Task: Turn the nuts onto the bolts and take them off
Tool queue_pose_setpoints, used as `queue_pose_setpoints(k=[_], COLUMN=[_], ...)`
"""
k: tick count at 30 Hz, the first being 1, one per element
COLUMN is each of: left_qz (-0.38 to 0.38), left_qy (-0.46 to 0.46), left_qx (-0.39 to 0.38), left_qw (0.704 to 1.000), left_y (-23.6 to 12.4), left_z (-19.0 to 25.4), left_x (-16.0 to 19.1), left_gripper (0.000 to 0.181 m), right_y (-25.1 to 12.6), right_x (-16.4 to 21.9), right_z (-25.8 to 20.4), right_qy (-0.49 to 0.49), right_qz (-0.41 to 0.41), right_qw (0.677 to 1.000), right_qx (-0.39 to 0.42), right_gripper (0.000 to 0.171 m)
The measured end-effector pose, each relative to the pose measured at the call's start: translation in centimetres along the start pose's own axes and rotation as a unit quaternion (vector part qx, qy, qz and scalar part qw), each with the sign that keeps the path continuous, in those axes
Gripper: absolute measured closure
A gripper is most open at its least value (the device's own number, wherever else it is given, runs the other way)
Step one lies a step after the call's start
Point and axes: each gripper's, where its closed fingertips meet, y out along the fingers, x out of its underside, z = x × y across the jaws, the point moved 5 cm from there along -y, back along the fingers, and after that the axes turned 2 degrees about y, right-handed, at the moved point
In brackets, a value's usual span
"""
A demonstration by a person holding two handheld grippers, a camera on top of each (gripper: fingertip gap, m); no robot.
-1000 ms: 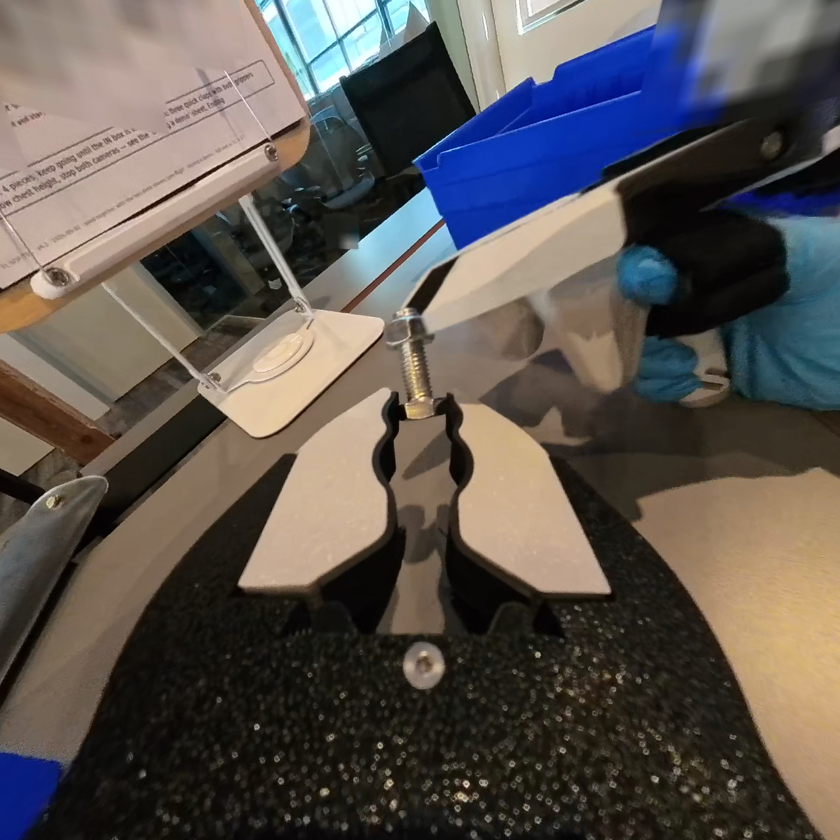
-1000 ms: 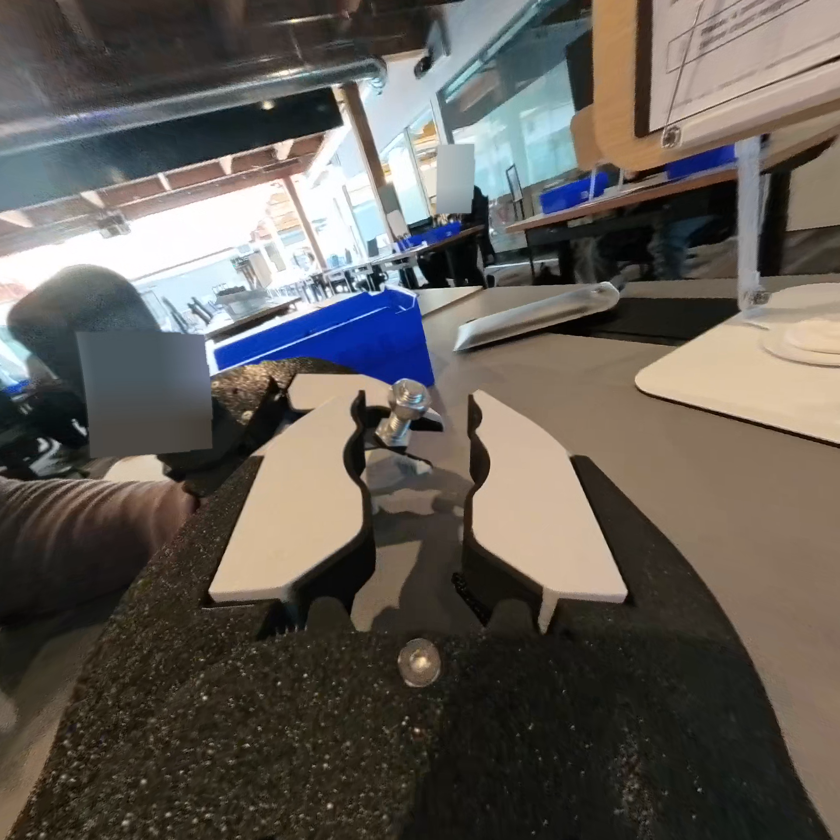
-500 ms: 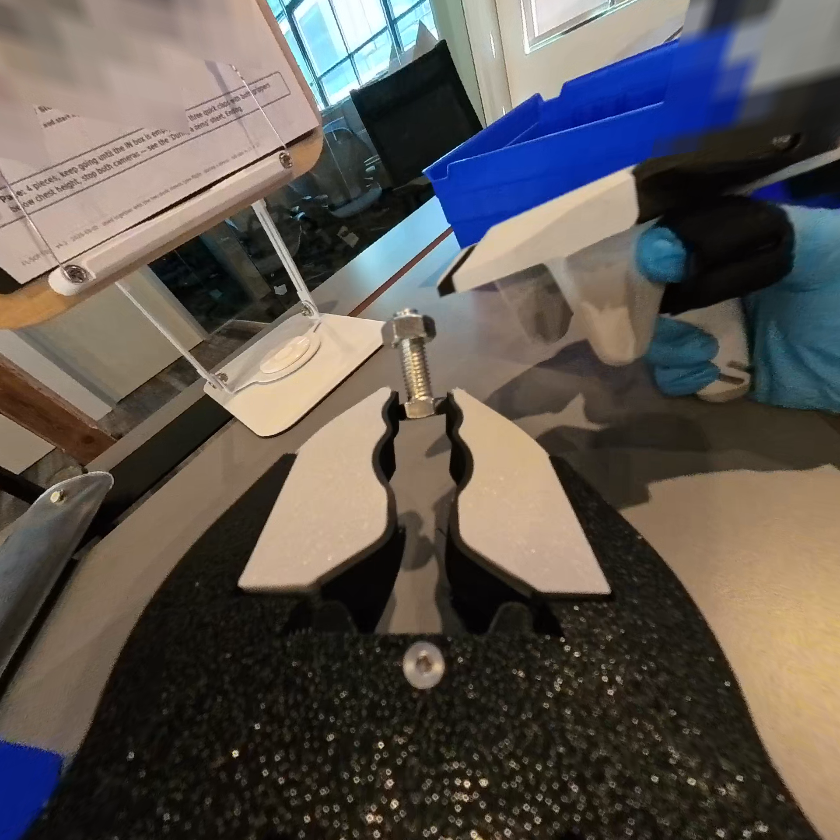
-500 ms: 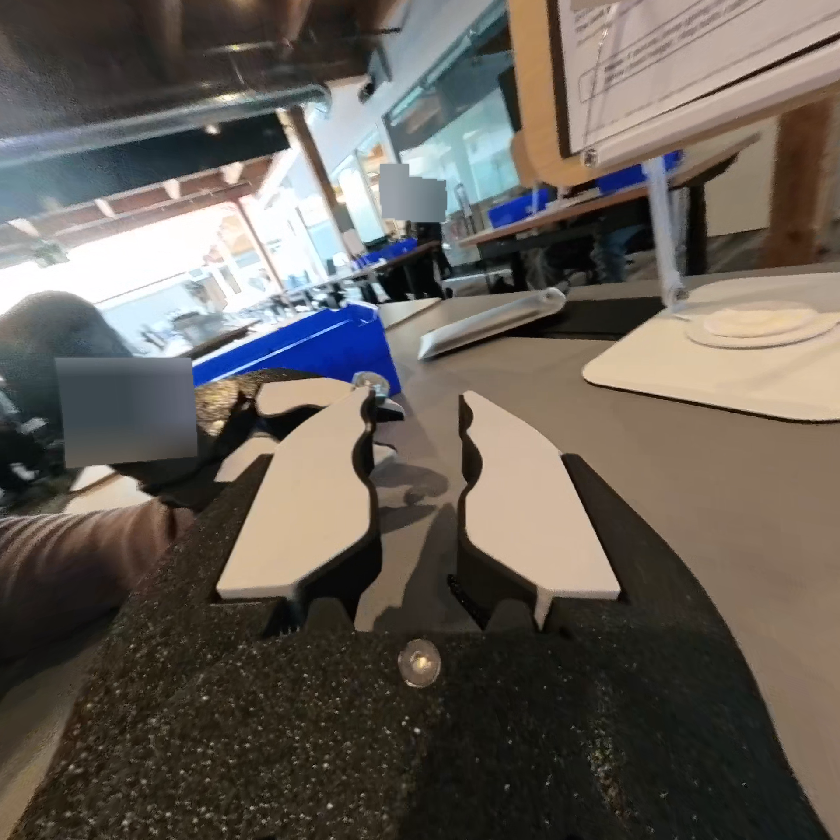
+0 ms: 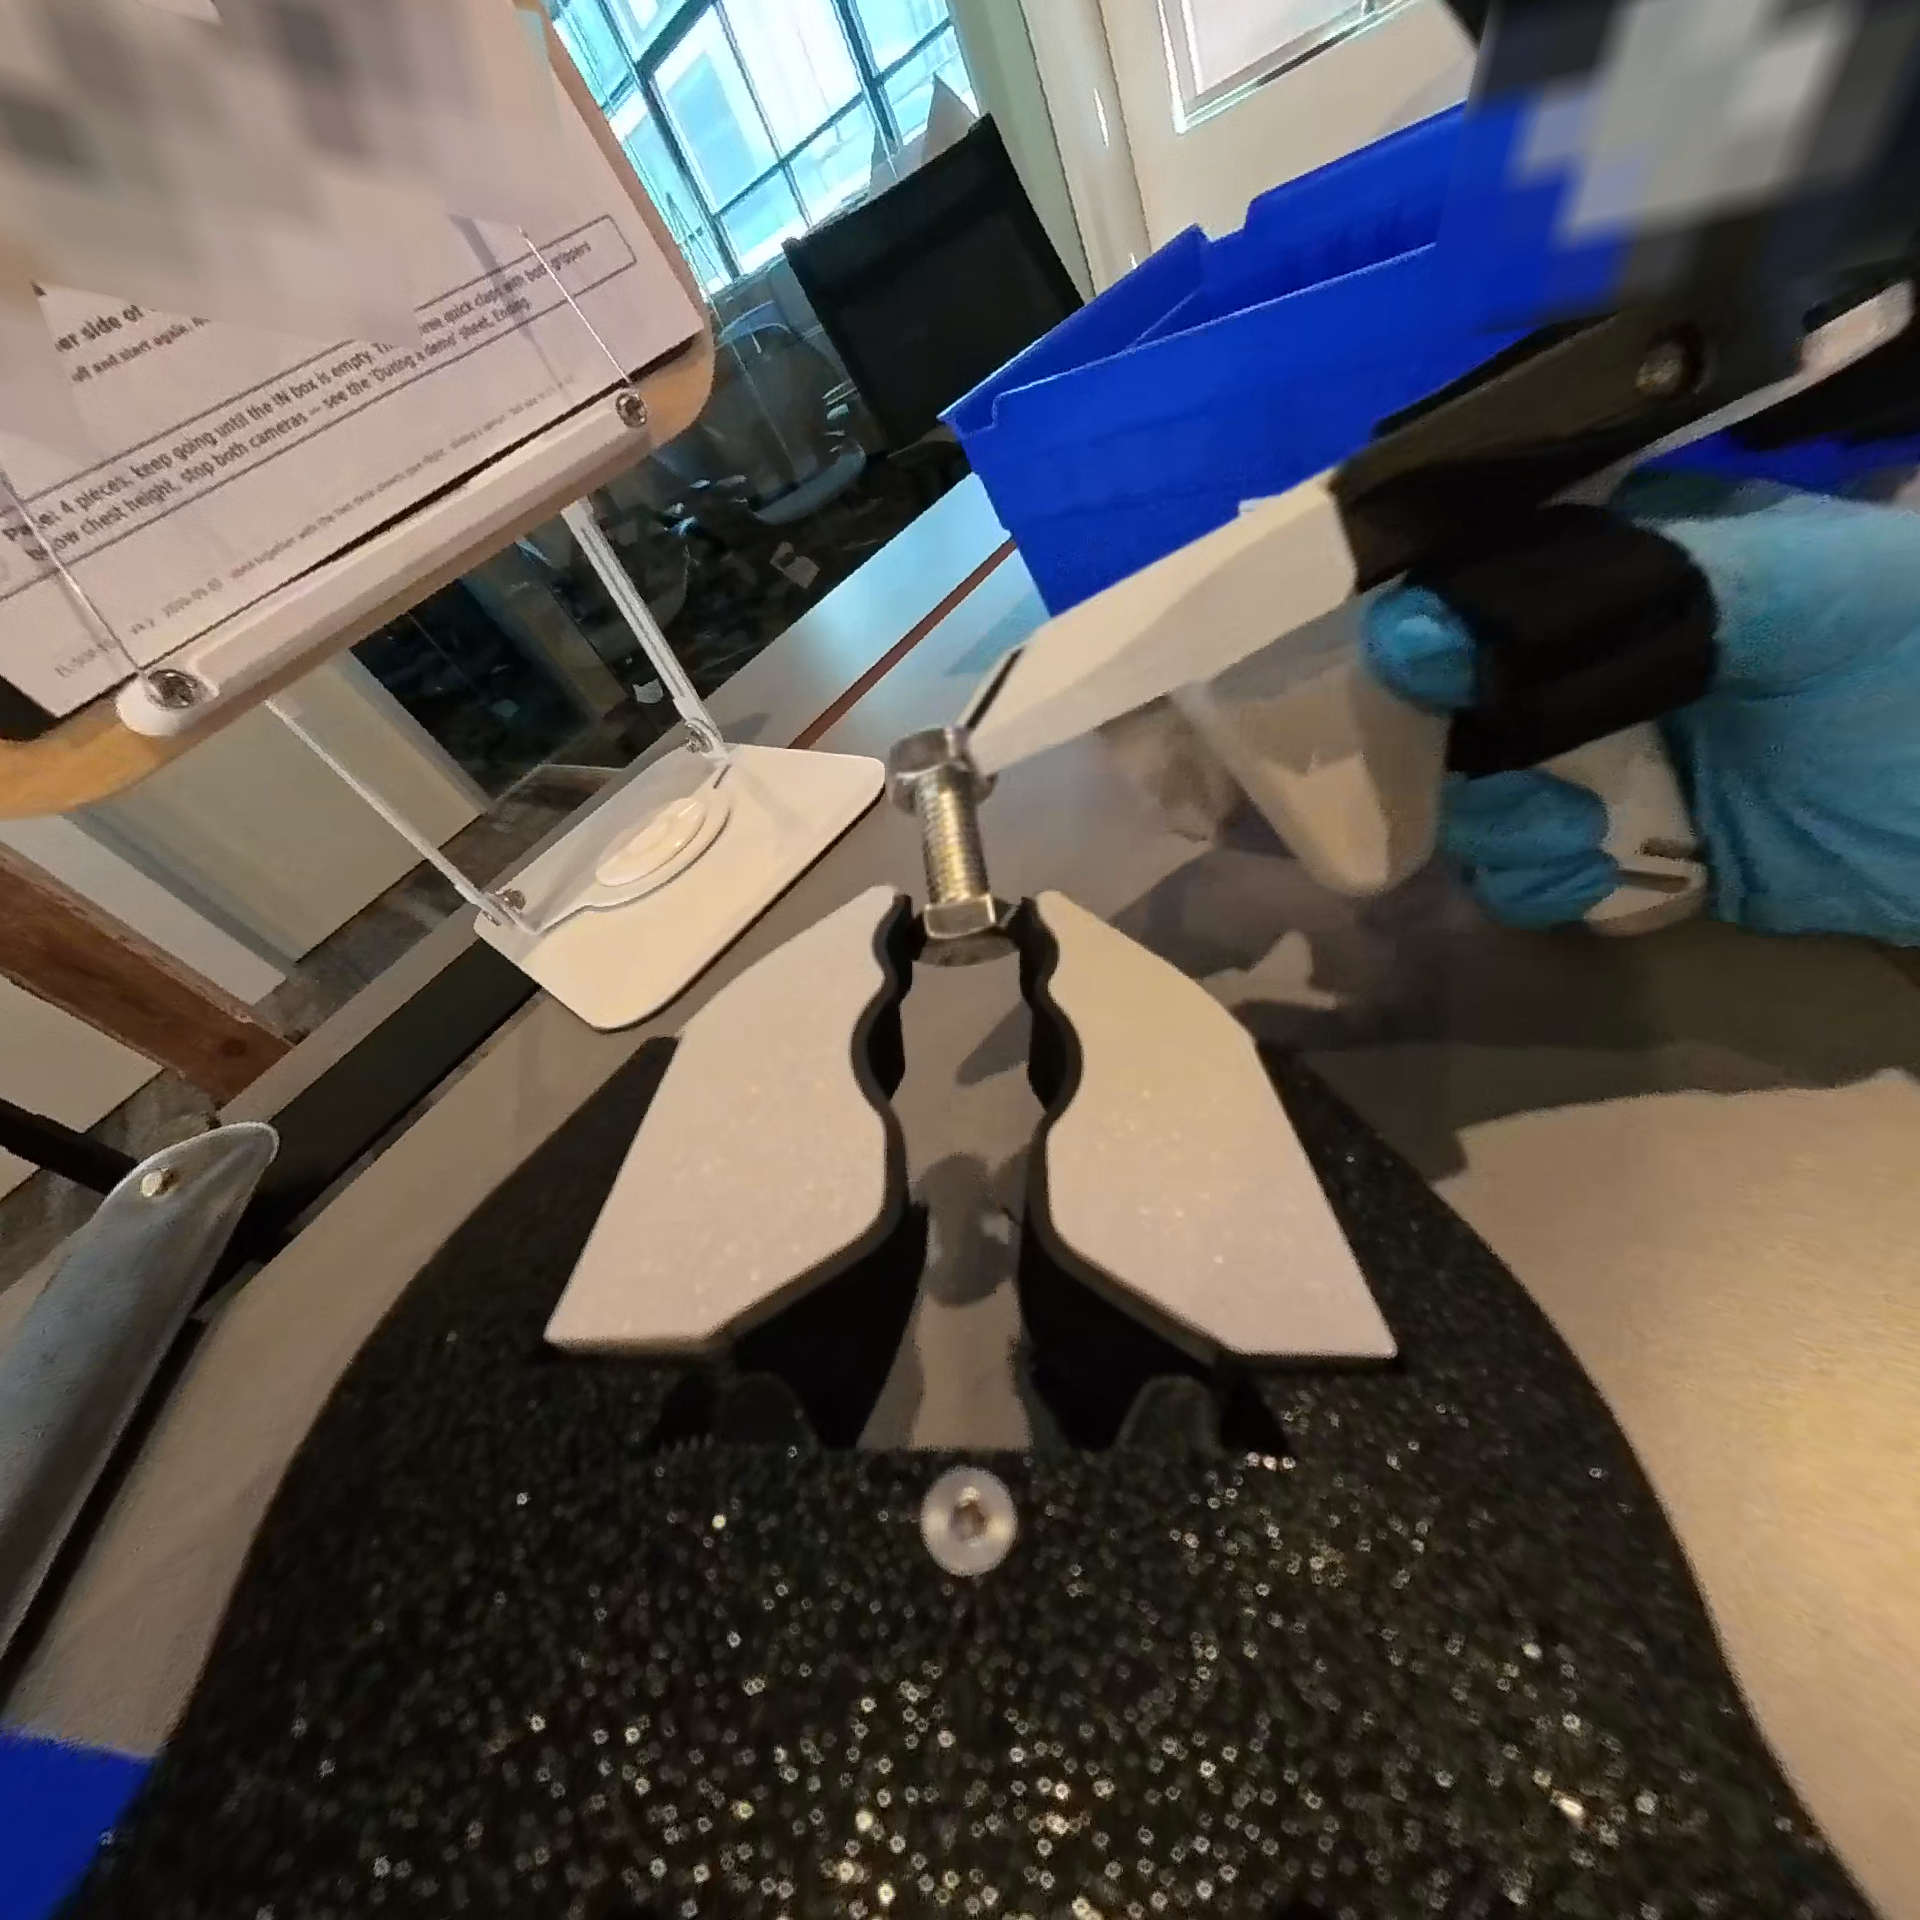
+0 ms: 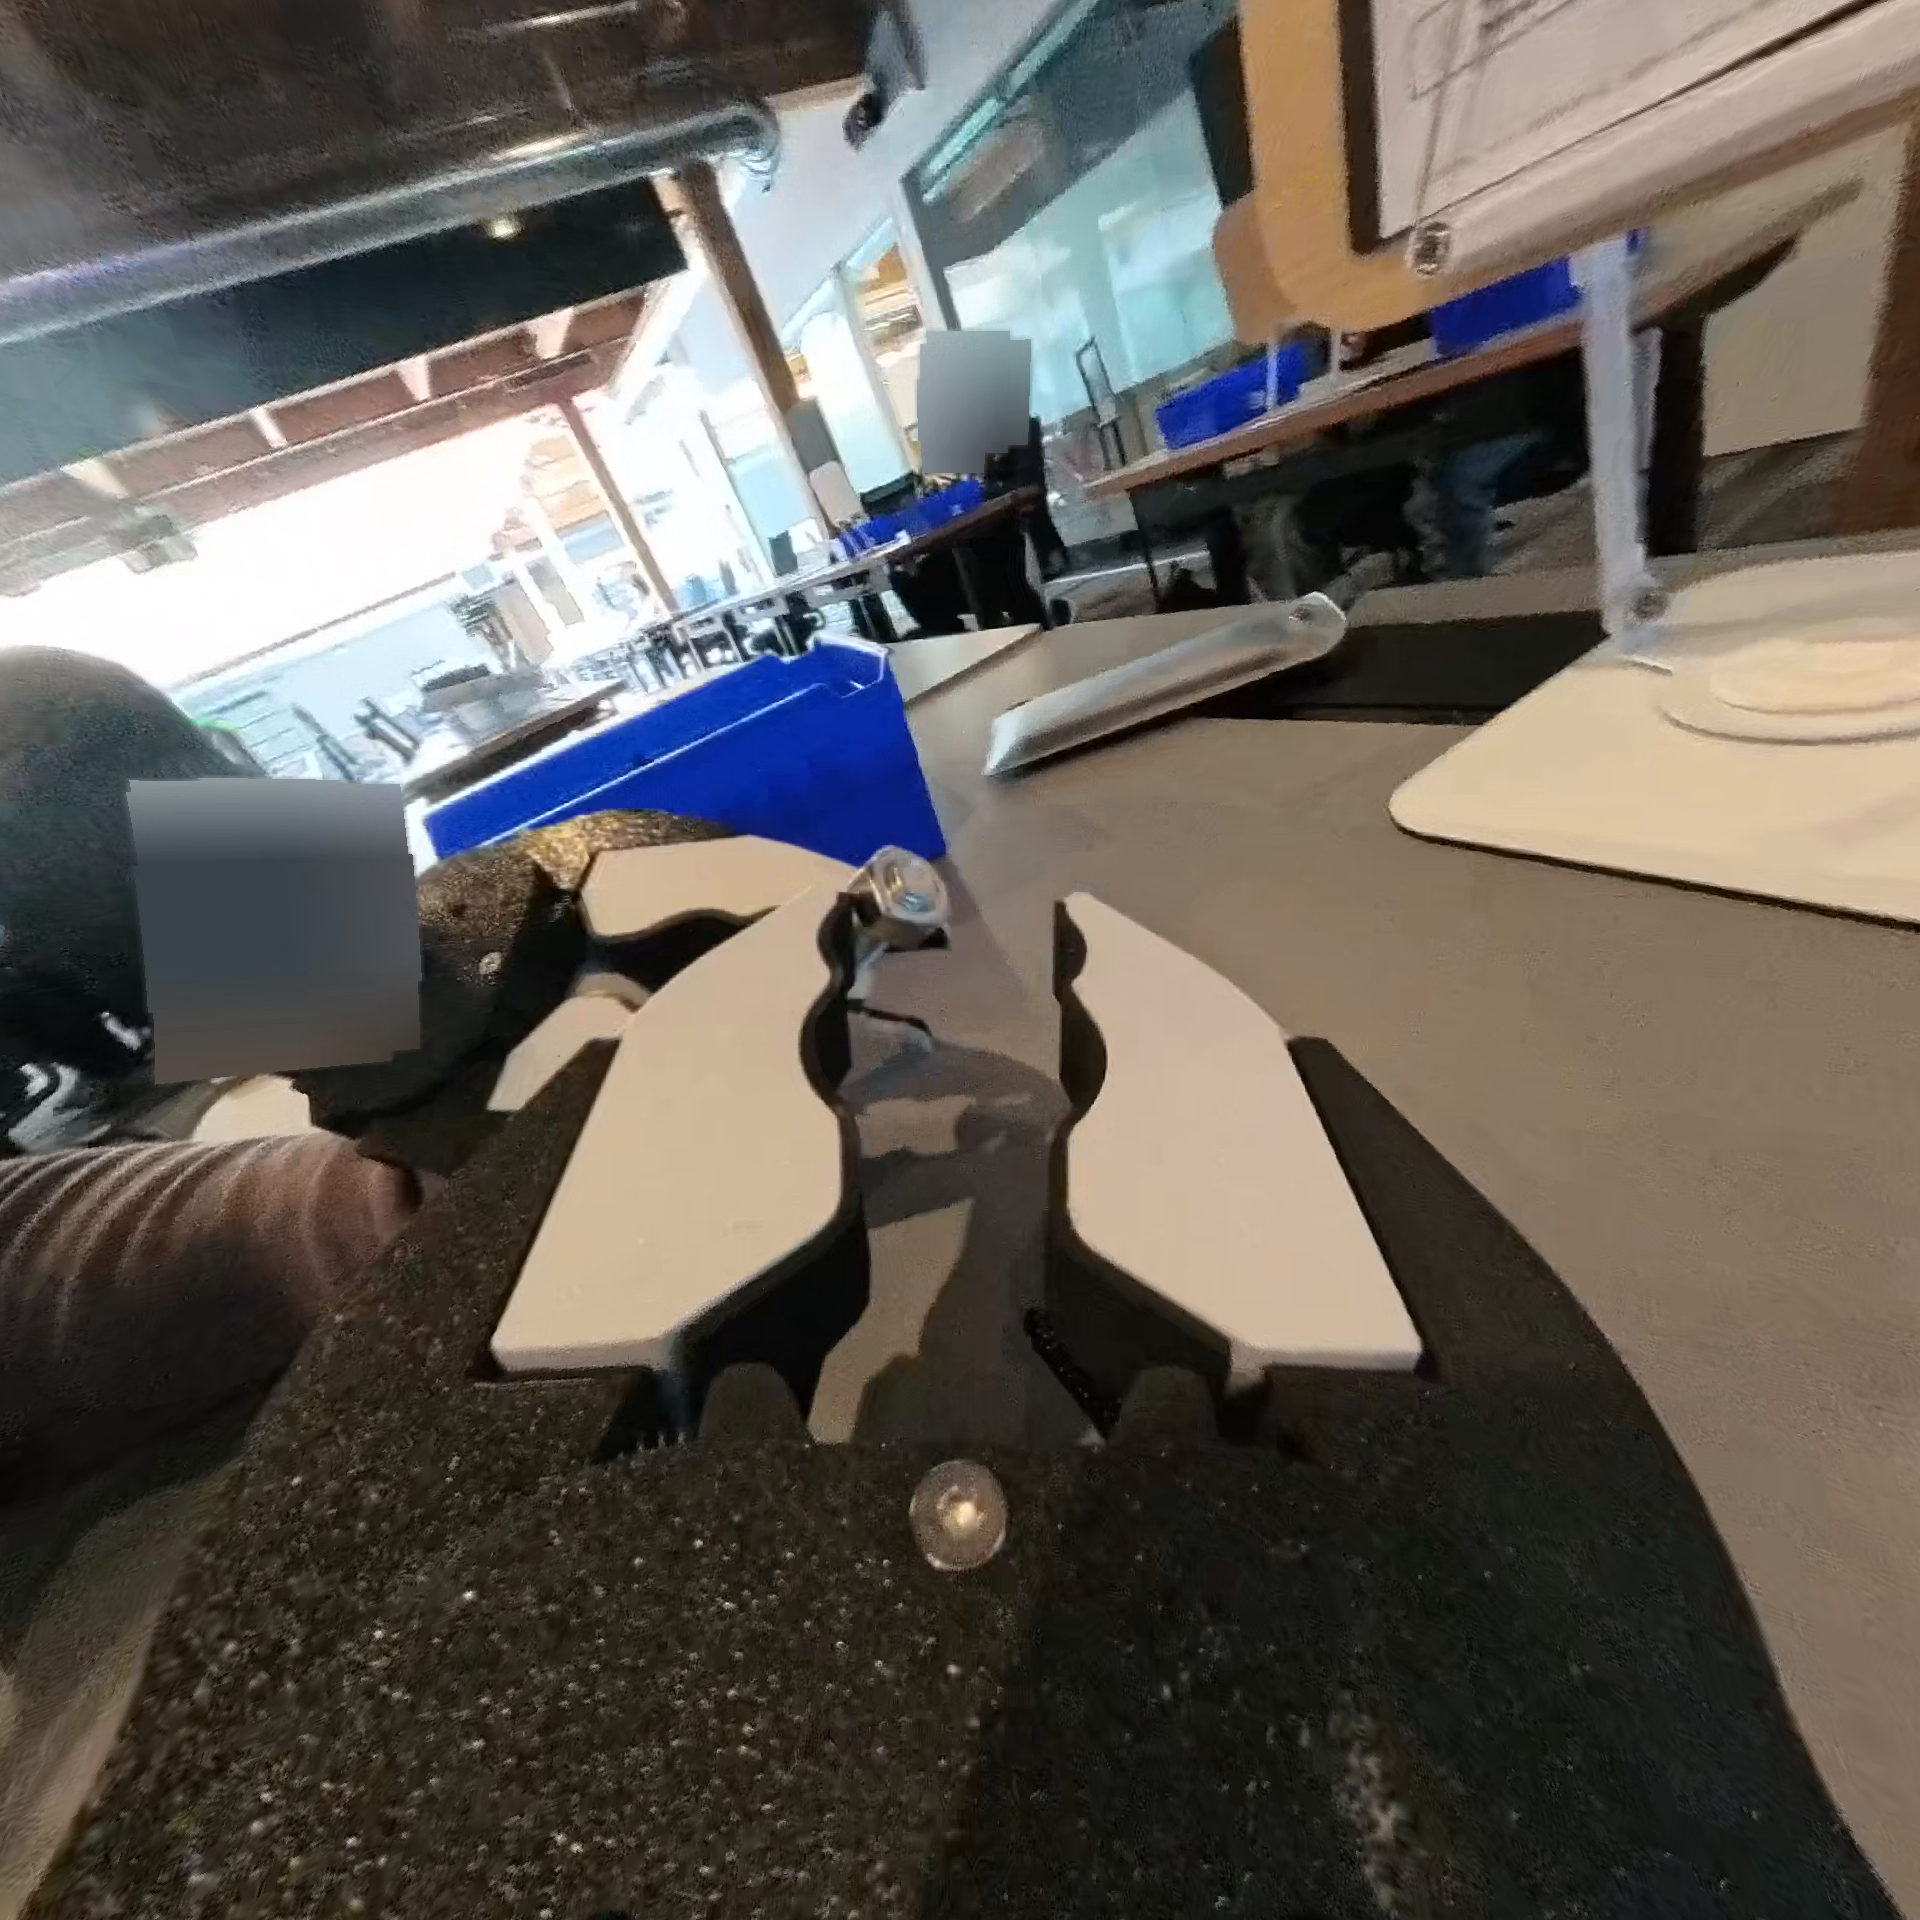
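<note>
A steel bolt [image 5: 951,852] stands upright, thread up, with its head clamped between my left gripper's [image 5: 961,925] fingertips just above the grey table. A hex nut [image 5: 928,764] sits at the top of the thread. My right gripper [image 6: 951,914] is open around the nut [image 6: 904,899], which lies close to its left finger [image 6: 717,1091]. In the left wrist view, the tip of the right gripper's white finger [image 5: 1143,644] touches the nut from the right. A hand in a blue glove [image 5: 1787,727] holds that gripper.
A blue bin [image 5: 1195,436] stands behind the right gripper. A sheet holder on a white base [image 5: 727,831] is at the back left. A metal bar [image 5: 94,1299] lies at the left. The right wrist view shows another blue bin [image 6: 727,769] and a person's sleeve [image 6: 156,1299]. Less than 4 cm separates the two grippers' tips.
The right gripper lifted off the nut half a second ago and has come back down, so its fingertip touches the nut again. The left gripper and the bolt have stayed still.
</note>
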Motion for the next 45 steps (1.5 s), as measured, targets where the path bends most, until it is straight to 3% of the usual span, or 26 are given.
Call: queue_pose_setpoints(k=[2,6,8,10,12,15,21,24,29,33,38,42,45], left_qz=[0.005,0.016,0.023,0.036,0.037,0.039,0.047,0.050,0.060,0.061,0.067,0.066,0.066], left_qy=[-0.005,-0.009,0.001,0.003,0.002,0.015,0.017,0.018,0.018,0.022,0.020,0.019,0.032], left_qx=[-0.004,-0.002,-0.008,-0.011,-0.011,-0.004,-0.002,0.002,-0.005,0.003,-0.004,0.001,-0.002], left_qw=[1.000,1.000,1.000,0.999,0.999,0.999,0.999,0.999,0.998,0.998,0.998,0.998,0.997], left_y=[-0.2,-0.1,-0.3,-0.6,-0.7,-0.3,-0.6,-0.5,-0.9,-0.6,-1.0,-0.8,-0.8], left_z=[-0.3,-0.2,-0.2,-0.4,-0.4,0.0,0.0,0.2,-0.1,0.2,-0.1,0.0,0.2], left_x=[0.0,-0.2,-0.5,-0.6,-0.6,-0.7,-0.9,-1.0,-1.1,-1.2,-1.2,-1.1,-1.3], left_gripper=[0.162,0.162,0.162,0.162,0.162,0.162,0.162,0.162,0.162,0.162,0.162,0.162,0.162], right_y=[-0.9,-0.3,0.0,-1.0,-1.5,-0.3,-1.3,-0.6,-1.6,-0.7,-1.4,-0.9,-0.6], right_x=[-0.5,-0.6,-0.1,-0.5,-0.9,-0.8,-0.7,-0.9,-0.6,-0.9,-0.4,-0.8,-0.3], right_z=[0.2,-0.7,-0.1,0.3,0.3,-1.0,-0.2,-1.1,0.0,-1.0,-0.1,-1.1,-0.3], right_qy=[-0.003,0.027,0.033,0.026,0.028,0.043,0.030,0.045,0.050,0.058,0.044,0.059,0.069], right_qz=[0.024,0.036,0.012,0.033,0.051,0.046,0.050,0.055,0.055,0.058,0.041,0.059,0.035], right_qw=[1.000,0.998,0.999,0.999,0.998,0.995,0.998,0.996,0.997,0.994,0.998,0.994,0.996], right_qx=[0.018,-0.054,-0.026,0.010,0.002,-0.072,0.001,-0.061,0.006,-0.065,0.010,-0.068,-0.036], right_gripper=[0.143,0.132,0.133,0.147,0.141,0.127,0.141,0.132,0.143,0.130,0.140,0.132,0.132])
